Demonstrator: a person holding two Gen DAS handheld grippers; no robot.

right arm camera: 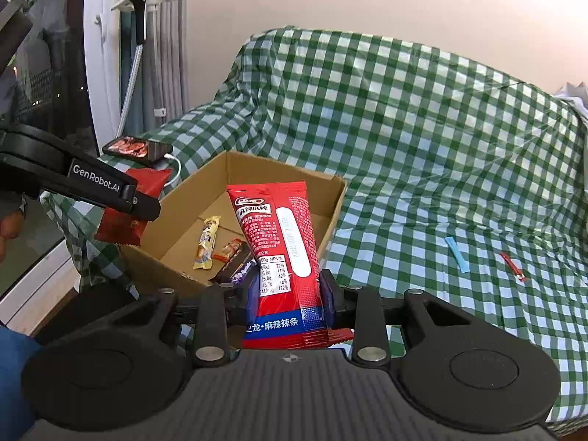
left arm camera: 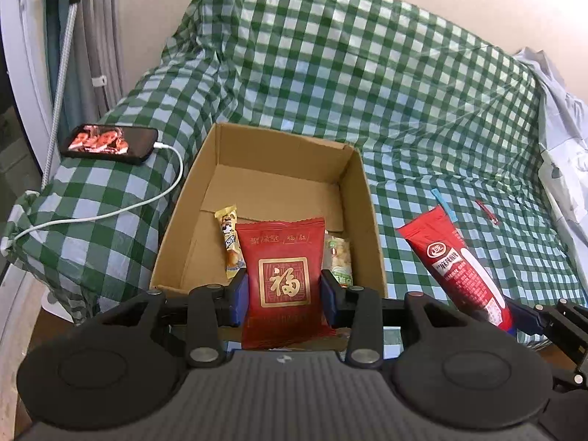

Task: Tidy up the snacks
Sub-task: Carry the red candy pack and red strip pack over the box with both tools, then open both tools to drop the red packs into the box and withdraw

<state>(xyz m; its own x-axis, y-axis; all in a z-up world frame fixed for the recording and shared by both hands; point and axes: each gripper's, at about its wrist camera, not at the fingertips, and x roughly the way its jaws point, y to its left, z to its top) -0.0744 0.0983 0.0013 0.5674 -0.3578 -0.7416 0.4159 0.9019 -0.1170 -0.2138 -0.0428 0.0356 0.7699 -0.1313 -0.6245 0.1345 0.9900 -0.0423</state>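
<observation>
My left gripper [left arm camera: 284, 290] is shut on a dark red packet with a gold emblem [left arm camera: 283, 275], held upright over the near edge of an open cardboard box [left arm camera: 352, 191]. My right gripper [right arm camera: 288, 299] is shut on a long red spicy-strip packet [right arm camera: 283, 242], also near the box's [right arm camera: 334, 213] front edge. The same long packet [left arm camera: 455, 261] shows at the right of the left wrist view. Inside the box lie a yellow bar [right arm camera: 207, 242], an orange wrapper [right arm camera: 229, 250] and a dark purple packet [right arm camera: 237, 268]. The yellow bar [left arm camera: 229, 242] and a pale green packet [left arm camera: 338, 257] show beside the dark red packet.
The box sits on a sofa under a green checked cloth [left arm camera: 367, 84]. A phone [left arm camera: 110, 143] with a white cable lies on the left armrest. A blue stick [right arm camera: 457, 253] and a small red stick [right arm camera: 512, 266] lie on the cloth to the right. A window frame stands at left.
</observation>
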